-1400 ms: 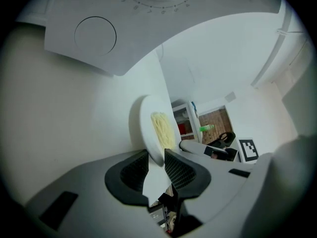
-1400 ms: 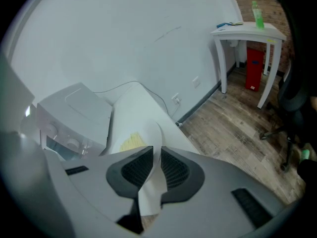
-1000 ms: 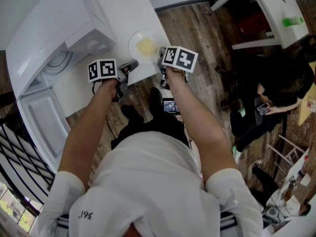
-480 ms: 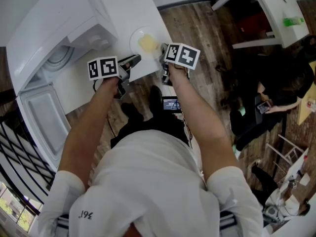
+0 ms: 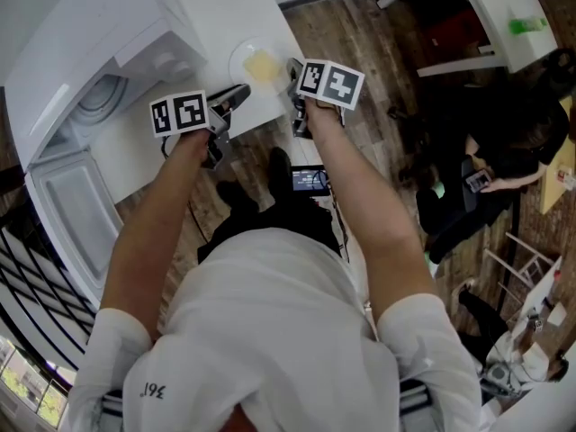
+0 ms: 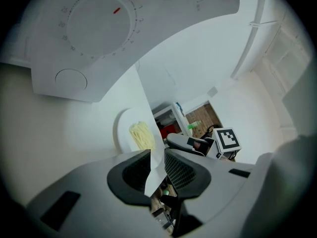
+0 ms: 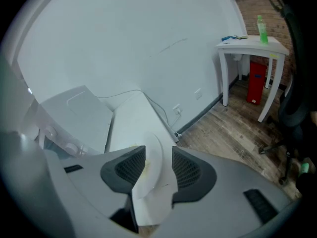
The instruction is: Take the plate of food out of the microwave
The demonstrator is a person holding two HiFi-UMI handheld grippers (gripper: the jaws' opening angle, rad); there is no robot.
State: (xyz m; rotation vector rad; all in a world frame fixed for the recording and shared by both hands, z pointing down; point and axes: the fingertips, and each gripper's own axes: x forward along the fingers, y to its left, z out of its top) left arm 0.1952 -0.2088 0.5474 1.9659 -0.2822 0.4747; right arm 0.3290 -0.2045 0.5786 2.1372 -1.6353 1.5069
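As its jaws open, the right hand-held gripper [image 7: 157, 168] straddles the near rim of the plate [image 5: 236, 61]; the pads are no longer pressing. Left hand-held gripper [image 6: 157, 168]: jaws apart, straddling the desk [image 5: 225, 16] corner, gripping nothing. The plate sits flat on the desk just beyond both, out of the microwave [image 5: 63, 70], which stands open further left.

Handling, judged: stiff, smooth, likely slippery at the thin rim, and breakable. The food [image 5: 262, 65] is a loose pale-yellow heap that could slide if tipped. Best taken at opposite rim edges and kept level.

Against a second ago: right jaws were much closer together on the rim; left spread unchanged; plate at much the same desk spot.
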